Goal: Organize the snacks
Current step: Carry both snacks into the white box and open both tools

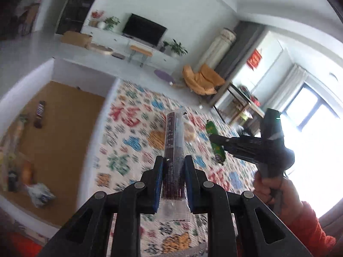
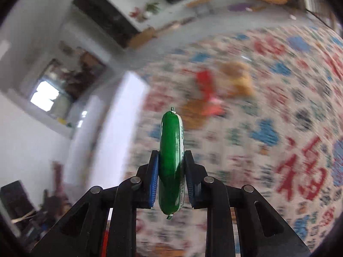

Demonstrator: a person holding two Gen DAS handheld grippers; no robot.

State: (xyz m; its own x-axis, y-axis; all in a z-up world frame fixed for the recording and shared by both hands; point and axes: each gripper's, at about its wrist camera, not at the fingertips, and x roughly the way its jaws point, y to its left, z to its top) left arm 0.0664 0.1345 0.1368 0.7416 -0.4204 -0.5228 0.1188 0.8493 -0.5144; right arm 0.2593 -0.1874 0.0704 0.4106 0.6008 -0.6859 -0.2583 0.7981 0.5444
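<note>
My left gripper (image 1: pixel 173 160) is shut on a long dark-brown snack stick in clear wrap (image 1: pixel 174 143), held upright above the patterned tablecloth (image 1: pixel 128 145). My right gripper (image 2: pixel 171 156) is shut on a green sausage (image 2: pixel 171 160), also held in the air; it shows in the left wrist view (image 1: pixel 215 141) to the right of my left gripper. A white box with a brown bottom (image 1: pixel 57 132) stands at the left and holds a chocolate bar (image 1: pixel 39 114) and several other packets. Blurred orange and red snacks (image 2: pixel 216 92) lie on the cloth ahead of my right gripper.
A round biscuit packet (image 1: pixel 189 130) lies on the cloth behind the snack stick. The white box wall (image 1: pixel 100 128) rises at the cloth's left edge. A TV unit, a stool and an orange chair (image 1: pixel 201 79) stand farther back on the floor.
</note>
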